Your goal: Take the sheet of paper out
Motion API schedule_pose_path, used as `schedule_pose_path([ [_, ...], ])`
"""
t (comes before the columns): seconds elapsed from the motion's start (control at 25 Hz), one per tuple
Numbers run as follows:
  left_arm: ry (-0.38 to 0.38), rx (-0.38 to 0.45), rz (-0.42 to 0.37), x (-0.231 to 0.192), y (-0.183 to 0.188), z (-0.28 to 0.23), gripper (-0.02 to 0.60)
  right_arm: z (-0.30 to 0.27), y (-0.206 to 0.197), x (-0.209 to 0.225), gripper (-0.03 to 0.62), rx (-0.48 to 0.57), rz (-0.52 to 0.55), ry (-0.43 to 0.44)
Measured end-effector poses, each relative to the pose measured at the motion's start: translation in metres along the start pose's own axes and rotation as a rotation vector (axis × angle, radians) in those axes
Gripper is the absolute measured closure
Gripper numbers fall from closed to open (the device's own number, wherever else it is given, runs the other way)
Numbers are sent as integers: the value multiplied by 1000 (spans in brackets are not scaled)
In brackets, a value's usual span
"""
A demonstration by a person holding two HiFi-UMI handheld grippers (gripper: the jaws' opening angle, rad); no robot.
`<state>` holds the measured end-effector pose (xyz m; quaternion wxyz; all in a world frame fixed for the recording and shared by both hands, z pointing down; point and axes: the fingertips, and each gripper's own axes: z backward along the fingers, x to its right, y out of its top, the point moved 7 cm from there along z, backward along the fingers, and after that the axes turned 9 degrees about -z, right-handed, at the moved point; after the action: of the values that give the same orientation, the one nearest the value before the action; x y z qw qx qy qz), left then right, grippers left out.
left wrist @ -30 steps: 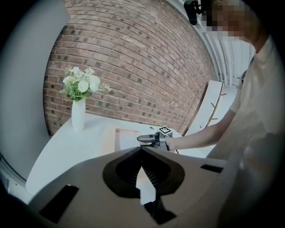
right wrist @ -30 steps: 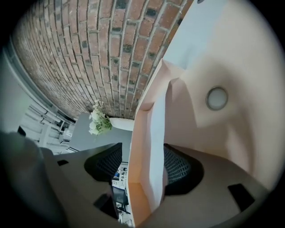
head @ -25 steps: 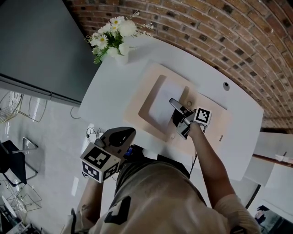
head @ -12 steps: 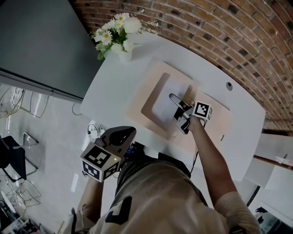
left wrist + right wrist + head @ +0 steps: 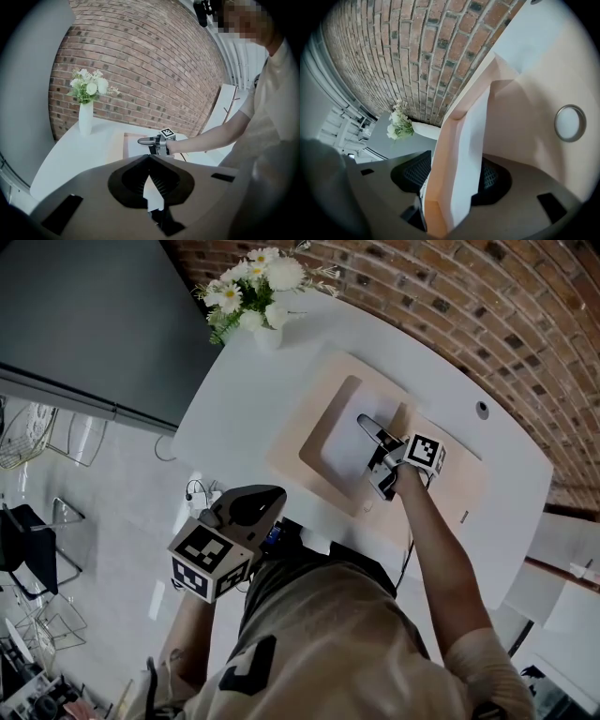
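A beige folder (image 5: 309, 423) lies open on the white table (image 5: 239, 399), with a white sheet of paper (image 5: 342, 442) in it. My right gripper (image 5: 373, 451) reaches in over the sheet from the folder's right side. In the right gripper view the folder's raised flap (image 5: 443, 154) and the sheet's edge (image 5: 471, 150) stand between the jaws of my right gripper (image 5: 452, 176). Those jaws have just been closing, and the pads still stand apart from the paper. My left gripper (image 5: 270, 495) hangs off the table's near edge by my body, shut and empty.
A white vase of flowers (image 5: 258, 282) stands at the table's far left corner. A brick wall (image 5: 487, 296) runs behind the table and a dark panel (image 5: 84, 315) stands to its left. A round snap (image 5: 570, 123) sits on the folder's inside, and a cable hole (image 5: 482, 410) in the tabletop.
The head camera has tilted, so the table sits higher in the picture. My right gripper stays at the folder's right side over the sheet. The left gripper has not moved.
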<state>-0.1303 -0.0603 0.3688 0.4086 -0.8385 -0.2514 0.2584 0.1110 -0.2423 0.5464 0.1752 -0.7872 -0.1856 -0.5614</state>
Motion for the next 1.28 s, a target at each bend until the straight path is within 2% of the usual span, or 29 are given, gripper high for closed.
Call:
schedule_pose_path([
  [0.72, -18, 7, 10, 0, -2, -7, 566, -7, -1, 2, 401, 28, -10, -57],
  [1.0, -24, 6, 14, -1, -3, -7, 568, -6, -1, 9, 501, 40, -7, -160],
  [1.28, -36, -5, 6, -1, -2, -10, 566, -6, -2, 13, 544, 38, -3, -204],
])
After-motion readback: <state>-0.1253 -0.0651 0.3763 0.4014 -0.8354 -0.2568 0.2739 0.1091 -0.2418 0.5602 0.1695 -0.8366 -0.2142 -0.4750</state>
